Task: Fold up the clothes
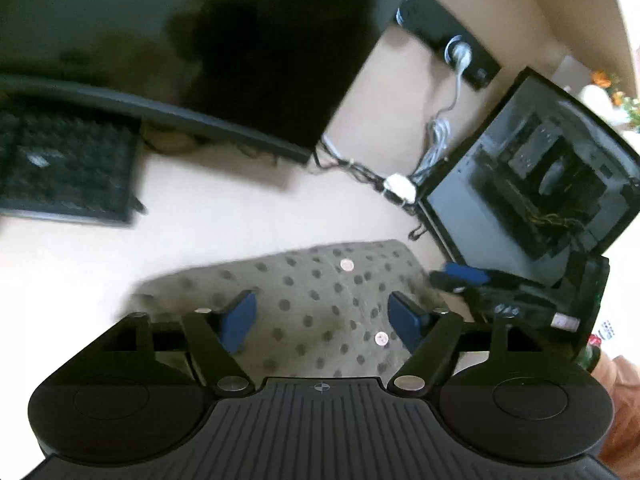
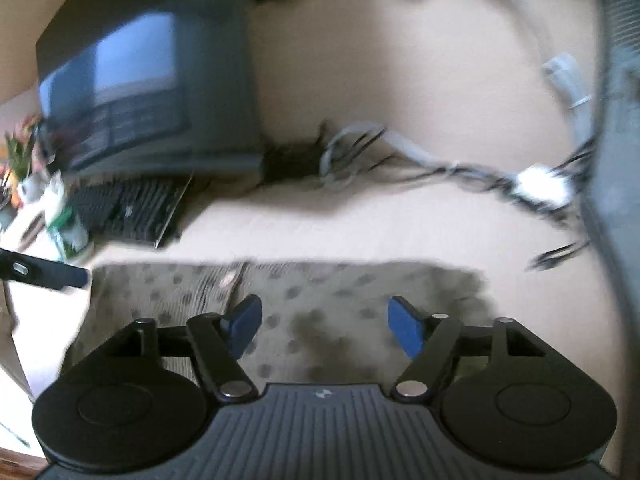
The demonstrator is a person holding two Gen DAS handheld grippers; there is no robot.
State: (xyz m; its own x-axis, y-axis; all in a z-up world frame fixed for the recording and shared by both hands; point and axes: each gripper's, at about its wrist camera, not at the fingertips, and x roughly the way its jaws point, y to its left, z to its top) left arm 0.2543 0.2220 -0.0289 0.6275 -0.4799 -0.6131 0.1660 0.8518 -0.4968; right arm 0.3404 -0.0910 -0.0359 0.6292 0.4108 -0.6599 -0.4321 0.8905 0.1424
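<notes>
An olive-grey garment with dark dots and pale buttons (image 1: 320,304) lies folded flat on the pale table. My left gripper (image 1: 323,322) hangs open just above it, blue pads (image 1: 239,322) apart and empty. In the right wrist view the same garment (image 2: 320,312) lies flat below my right gripper (image 2: 325,330), which is open and empty too. The other gripper's dark fingertip (image 2: 52,274) shows at the garment's left edge in that view, and the right gripper's blue tip (image 1: 466,274) shows at the garment's right edge in the left wrist view.
A black keyboard (image 1: 68,168) and a dark monitor (image 1: 224,52) stand behind the garment. An open computer case (image 1: 540,184) stands at the right. Tangled cables with a white adapter (image 1: 400,188) lie between them. Flowers (image 2: 20,148) and a green-white packet (image 2: 66,220) are at the far left.
</notes>
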